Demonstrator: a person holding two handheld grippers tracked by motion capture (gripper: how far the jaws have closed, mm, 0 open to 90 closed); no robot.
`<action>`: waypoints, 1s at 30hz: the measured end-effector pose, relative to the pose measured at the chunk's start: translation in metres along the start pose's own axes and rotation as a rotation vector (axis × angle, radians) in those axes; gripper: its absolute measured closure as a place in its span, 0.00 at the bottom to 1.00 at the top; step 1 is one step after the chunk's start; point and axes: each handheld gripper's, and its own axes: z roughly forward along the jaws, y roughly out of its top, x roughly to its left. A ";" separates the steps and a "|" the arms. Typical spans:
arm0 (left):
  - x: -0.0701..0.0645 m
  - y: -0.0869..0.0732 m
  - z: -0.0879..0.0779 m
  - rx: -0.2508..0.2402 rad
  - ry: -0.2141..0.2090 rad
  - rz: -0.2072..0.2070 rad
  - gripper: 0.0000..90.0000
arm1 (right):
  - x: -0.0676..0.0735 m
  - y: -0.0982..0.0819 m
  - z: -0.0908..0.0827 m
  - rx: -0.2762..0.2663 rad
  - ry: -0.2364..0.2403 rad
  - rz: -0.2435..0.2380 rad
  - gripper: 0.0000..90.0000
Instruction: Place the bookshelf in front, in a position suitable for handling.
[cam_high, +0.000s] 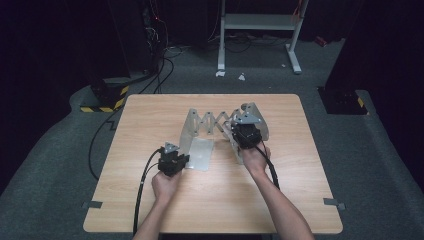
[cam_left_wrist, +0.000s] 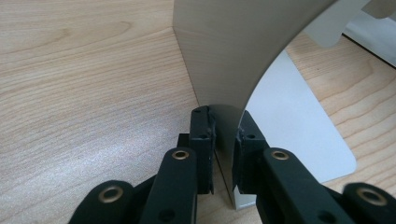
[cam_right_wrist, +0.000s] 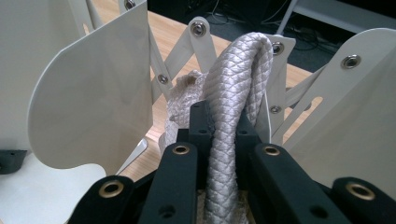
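Note:
A pale metal folding rack (cam_high: 210, 121) with scissor links stands mid-table. My left gripper (cam_high: 182, 159) (cam_left_wrist: 225, 135) is shut on the lower edge of the rack's left upright plate (cam_left_wrist: 224, 51), just above its flat foot (cam_left_wrist: 299, 130). My right gripper (cam_high: 244, 127) (cam_right_wrist: 223, 121) is at the rack's right end, shut on a thick white braided rope (cam_right_wrist: 238, 79). The rope loops up over the jaws between two upright plates (cam_right_wrist: 93, 107) (cam_right_wrist: 345, 116). More rope lies bunched behind the jaws, in front of the scissor links (cam_right_wrist: 187, 56).
The wooden table (cam_high: 150, 200) has bare room on all sides of the rack. A black cable (cam_high: 142, 190) trails from the left gripper over the front edge. On the floor beyond stand a metal frame (cam_high: 260, 22), loose cables (cam_high: 160, 70) and a yellow-black striped base (cam_high: 105, 100).

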 end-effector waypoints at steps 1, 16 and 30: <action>0.000 0.000 0.000 0.000 0.000 0.000 0.89 | 0.000 0.000 0.001 0.007 -0.001 -0.005 0.93; 0.000 0.000 0.000 0.000 0.000 0.001 0.89 | 0.012 -0.008 0.018 0.048 -0.014 -0.061 0.93; 0.000 0.000 0.000 0.000 -0.002 0.002 0.89 | 0.011 -0.028 0.028 0.091 0.003 -0.041 0.93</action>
